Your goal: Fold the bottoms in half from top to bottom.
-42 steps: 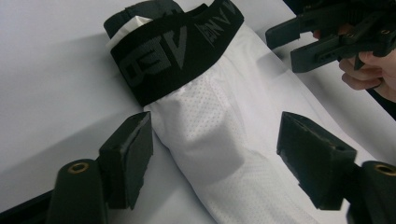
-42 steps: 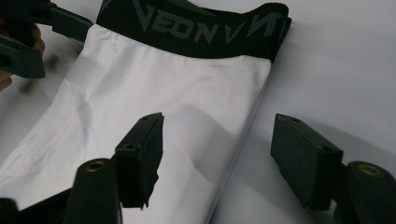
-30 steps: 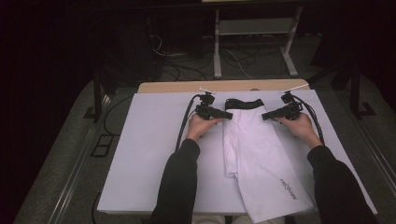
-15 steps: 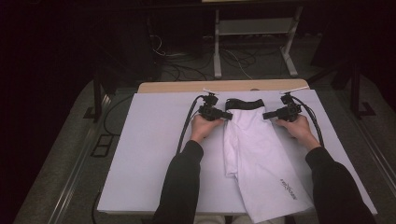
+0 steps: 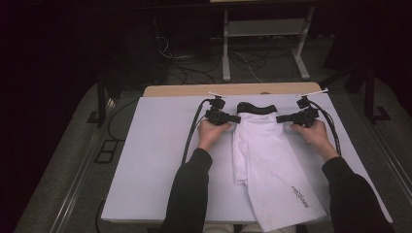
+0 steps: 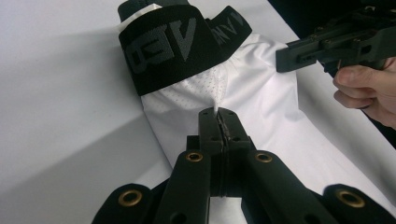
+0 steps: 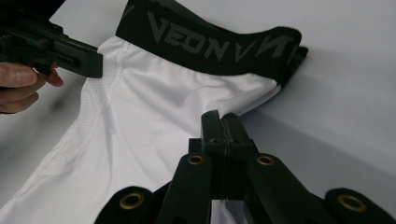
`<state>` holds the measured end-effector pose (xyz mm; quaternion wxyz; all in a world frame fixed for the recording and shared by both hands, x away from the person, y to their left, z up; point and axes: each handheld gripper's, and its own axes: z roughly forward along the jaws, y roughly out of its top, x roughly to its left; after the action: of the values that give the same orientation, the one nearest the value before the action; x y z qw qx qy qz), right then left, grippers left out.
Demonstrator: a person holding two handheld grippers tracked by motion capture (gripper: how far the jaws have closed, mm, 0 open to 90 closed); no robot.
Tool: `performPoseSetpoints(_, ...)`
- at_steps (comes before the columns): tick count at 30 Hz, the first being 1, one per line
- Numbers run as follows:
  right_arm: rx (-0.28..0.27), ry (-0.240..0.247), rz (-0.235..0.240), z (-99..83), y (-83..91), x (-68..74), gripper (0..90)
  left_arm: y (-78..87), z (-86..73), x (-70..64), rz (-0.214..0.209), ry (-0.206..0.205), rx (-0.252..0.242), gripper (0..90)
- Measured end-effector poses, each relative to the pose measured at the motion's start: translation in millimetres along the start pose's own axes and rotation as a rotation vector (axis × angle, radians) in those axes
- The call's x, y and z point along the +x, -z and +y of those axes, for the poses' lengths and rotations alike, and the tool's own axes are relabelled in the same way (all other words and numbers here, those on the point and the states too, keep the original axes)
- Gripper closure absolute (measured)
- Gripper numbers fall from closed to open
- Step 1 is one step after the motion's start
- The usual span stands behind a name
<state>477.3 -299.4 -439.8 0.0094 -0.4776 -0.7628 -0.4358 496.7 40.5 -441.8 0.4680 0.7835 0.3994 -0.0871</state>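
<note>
High view: claws (image 5: 236, 118) (image 5: 281, 118) flanking shorts (image 5: 267, 160).

Both claws closed, arms stretched forward

The left claw (image 5: 236, 118) and right claw (image 5: 280, 118) point inward toward each other, jaws pressed together. Each hand (image 5: 212, 132) grips its tool from behind, dark-sleeved forearms reaching in from the near edge.
</note>
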Motion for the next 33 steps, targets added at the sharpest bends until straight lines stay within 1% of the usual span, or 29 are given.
performPoseSetpoints(3,-0.018,0.015,0.012,1.3,3.2,3.6,88.8,3.4,1.4,-4.4,0.000,-0.010,0.004,88.7)
performPoseSetpoints(9,-0.061,0.029,0.028,2.7,11.0,10.3,88.8,12.2,4.0,-13.1,-0.012,-0.008,-0.007,88.7)
performPoseSetpoints(12,-0.070,0.035,0.032,1.8,15.8,14.8,88.8,15.7,4.0,-17.7,-0.015,-0.004,-0.015,88.7)
performPoseSetpoints(17,-0.101,0.047,0.040,-3.7,25.5,19.8,88.8,21.5,2.9,-27.7,-0.022,-0.012,-0.013,88.6)
performPoseSetpoints(19,-0.120,0.042,0.055,-6.9,29.5,21.5,88.8,23.7,2.3,-32.1,-0.018,-0.022,-0.013,88.6)
performPoseSetpoints(21,-0.135,0.044,0.064,-10.7,32.6,23.2,88.8,25.4,0.8,-35.3,-0.026,-0.021,-0.016,88.6)
performPoseSetpoints(22,-0.138,0.047,0.067,-12.6,33.4,23.9,88.8,25.7,-0.3,-36.7,-0.029,-0.019,-0.021,88.6)
performPoseSetpoints(24,-0.124,0.056,0.054,-15.4,34.2,25.0,88.8,26.1,-3.5,-39.2,-0.035,-0.018,-0.024,88.6)
performPoseSetpoints(26,-0.121,0.054,0.054,-18.8,35.6,25.9,88.8,25.5,-7.9,-41.0,-0.049,-0.011,-0.034,88.6)
performPoseSetpoints(29,-0.105,0.066,0.041,-24.4,36.5,28.3,88.8,24.2,-14.8,-42.6,-0.057,-0.007,-0.033,88.6)
performPoseSetpoints(31,-0.103,0.065,0.045,-27.6,37.8,29.2,88.8,24.0,-19.6,-43.2,-0.065,0.001,-0.033,88.6)
performPoseSetpoints(33,-0.095,0.068,0.044,-30.5,38.8,30.4,88.8,24.9,-23.1,-44.4,-0.069,0.001,-0.033,88.7)
